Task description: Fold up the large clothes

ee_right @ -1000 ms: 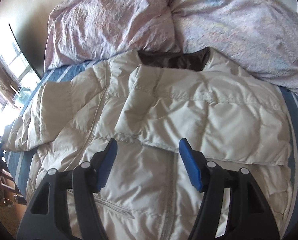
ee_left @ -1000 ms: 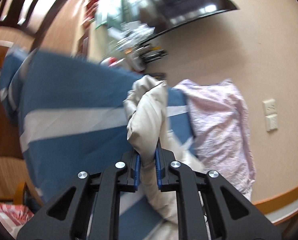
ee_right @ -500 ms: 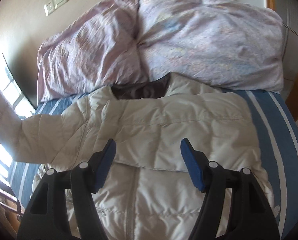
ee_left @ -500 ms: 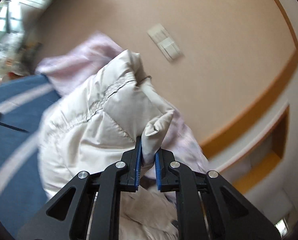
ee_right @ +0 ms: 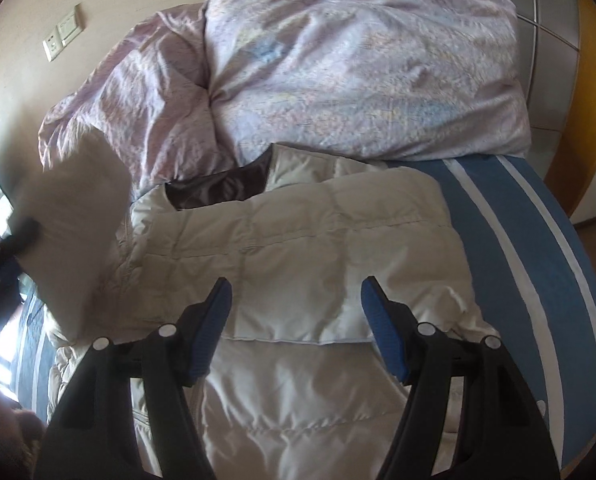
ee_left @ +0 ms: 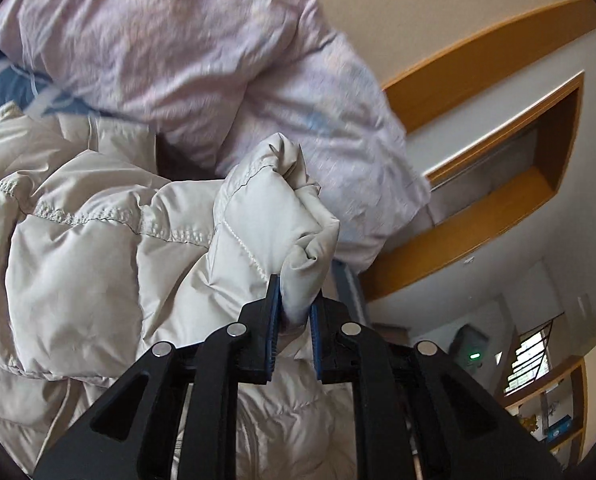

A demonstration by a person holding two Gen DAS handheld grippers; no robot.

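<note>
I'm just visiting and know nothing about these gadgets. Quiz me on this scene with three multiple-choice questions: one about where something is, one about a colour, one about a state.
1. Where does the lilac duvet lie?
A. beyond the jacket's collar
B. on the floor
C. over the jacket's hem

2. What colour is the puffer jacket?
A. red
B. cream
C. black

3. What is the left gripper doing?
A. hanging wide open
B. pinching a cuff of the jacket
C. holding a pillow

Answers:
1 A, the duvet is heaped past the dark collar lining.
2 B, its quilted shell is pale cream on the blue striped sheet.
3 B, its blue pads clamp bunched jacket cloth, while the right gripper stands open above the jacket.
</note>
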